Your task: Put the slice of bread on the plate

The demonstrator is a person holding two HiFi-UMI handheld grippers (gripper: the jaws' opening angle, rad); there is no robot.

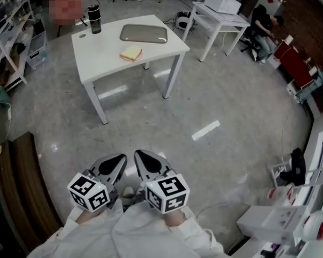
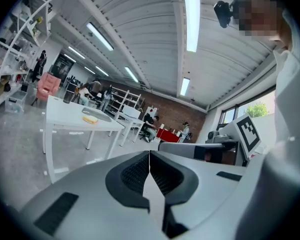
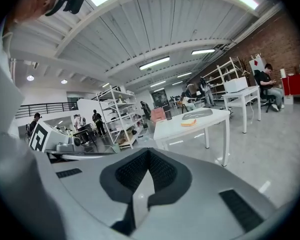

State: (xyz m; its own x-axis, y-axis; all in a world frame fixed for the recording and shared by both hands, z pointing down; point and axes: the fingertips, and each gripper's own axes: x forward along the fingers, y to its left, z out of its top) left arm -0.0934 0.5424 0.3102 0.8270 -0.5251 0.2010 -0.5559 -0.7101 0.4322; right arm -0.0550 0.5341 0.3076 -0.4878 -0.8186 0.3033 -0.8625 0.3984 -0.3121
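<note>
- Head view, upper part: the bench (image 1: 105,55) stands far across the floor (image 1: 231,95). On it lie the bread (image 1: 131,53), the grey plate (image 1: 144,34) just behind the bread and not touching it, and a dark cup (image 1: 94,19) near the far-left corner.
- Head view, lower edge: the left tongs (image 1: 117,163) and the right tongs (image 1: 142,161) sit side by side over the floor, tips toward the bench. Both are well apart from the bread.
- Left gripper view: the jaws are clenched along one seam with nothing between them. The bread shows small at upper left on the bench top, with the plate beyond it. The right cube (image 2: 247,134) shows at the right.
- Right gripper view: the jaws are likewise clenched and empty. The bread lies up and to the right of the seam, with the plate behind it. The left cube (image 3: 37,136) shows at the left edge.
- Only the gripper views show the ceiling lights (image 2: 191,16) and the whole brick wall (image 2: 170,114).
- Only the head view shows the whole bench top from above and both tongs together.
</note>
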